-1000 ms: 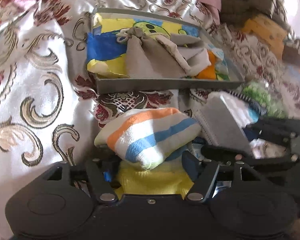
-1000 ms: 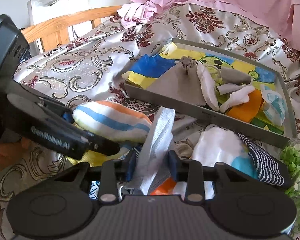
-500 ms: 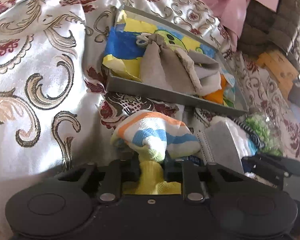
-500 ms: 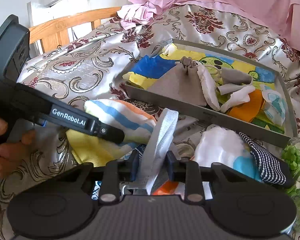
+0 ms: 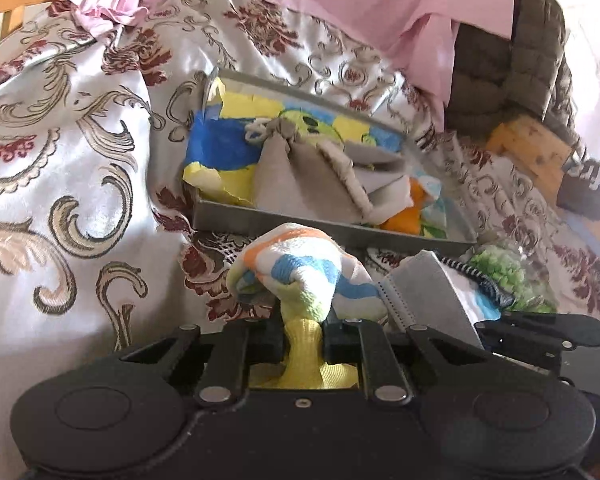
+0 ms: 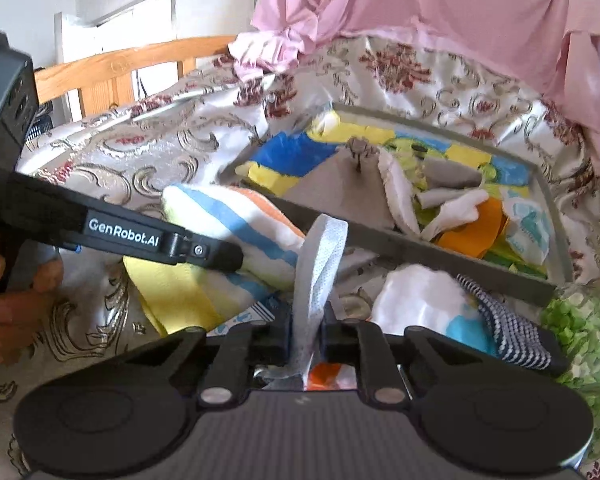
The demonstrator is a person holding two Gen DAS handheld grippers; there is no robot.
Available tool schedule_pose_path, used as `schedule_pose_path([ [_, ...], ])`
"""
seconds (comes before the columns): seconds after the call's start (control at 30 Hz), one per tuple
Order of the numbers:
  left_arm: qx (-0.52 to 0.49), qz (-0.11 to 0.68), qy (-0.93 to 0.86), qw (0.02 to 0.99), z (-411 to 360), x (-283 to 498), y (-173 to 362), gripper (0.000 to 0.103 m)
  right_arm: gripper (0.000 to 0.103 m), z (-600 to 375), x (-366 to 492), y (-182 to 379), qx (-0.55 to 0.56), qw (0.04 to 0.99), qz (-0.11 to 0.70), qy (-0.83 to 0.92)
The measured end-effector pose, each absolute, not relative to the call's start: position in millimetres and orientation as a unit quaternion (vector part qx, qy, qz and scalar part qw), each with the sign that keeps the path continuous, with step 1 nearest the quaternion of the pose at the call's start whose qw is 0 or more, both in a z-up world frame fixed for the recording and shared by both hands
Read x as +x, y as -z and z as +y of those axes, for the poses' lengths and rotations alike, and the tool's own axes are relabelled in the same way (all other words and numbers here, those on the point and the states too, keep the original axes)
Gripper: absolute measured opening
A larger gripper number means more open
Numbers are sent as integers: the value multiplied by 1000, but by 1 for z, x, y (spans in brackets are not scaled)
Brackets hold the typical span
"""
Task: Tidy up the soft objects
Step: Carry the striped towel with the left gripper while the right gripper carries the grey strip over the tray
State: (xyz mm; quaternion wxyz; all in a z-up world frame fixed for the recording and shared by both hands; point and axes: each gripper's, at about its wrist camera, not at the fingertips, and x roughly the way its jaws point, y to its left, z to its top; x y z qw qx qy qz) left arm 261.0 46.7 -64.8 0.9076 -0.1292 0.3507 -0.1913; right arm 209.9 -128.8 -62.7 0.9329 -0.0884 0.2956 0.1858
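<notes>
My left gripper (image 5: 303,336) is shut on a striped towel (image 5: 300,276) with orange, blue and yellow bands, held above the bedspread just in front of the grey tray (image 5: 328,228). The towel also shows in the right wrist view (image 6: 236,232), with the left gripper (image 6: 228,256) across it. My right gripper (image 6: 305,332) is shut on a pale grey face mask (image 6: 318,264), which also shows in the left wrist view (image 5: 428,292). The tray (image 6: 420,244) holds several cloths, among them a grey drawstring pouch (image 5: 288,176).
A white and blue cloth (image 6: 424,300) and a striped dark sock (image 6: 508,332) lie in front of the tray. A bag of green pieces (image 6: 576,320) sits at the right. Pink fabric (image 6: 440,20) hangs behind; a wooden bed frame (image 6: 120,72) is at the left.
My left gripper closed on the striped towel and lifted it, bunching it up. My right gripper stayed shut on the mask and rose a little with it.
</notes>
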Motion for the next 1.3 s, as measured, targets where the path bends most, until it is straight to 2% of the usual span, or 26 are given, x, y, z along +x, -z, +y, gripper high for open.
schedule_pose_path([
  [0.37,-120,280,146,941,43,218,13,17,11,-137,179,33,-70,954,221,-190],
  [0.63,-122,253,141,949,33,220,-6,17,11,-162,184,8,-31,967,185,-174],
  [0.93,-127,228,137,956,0,298,-35,18,11,-196,266,-7,-24,973,173,-153],
  [1.3,-145,293,98,940,-9,412,1,18,11,-206,390,18,75,955,248,-145],
])
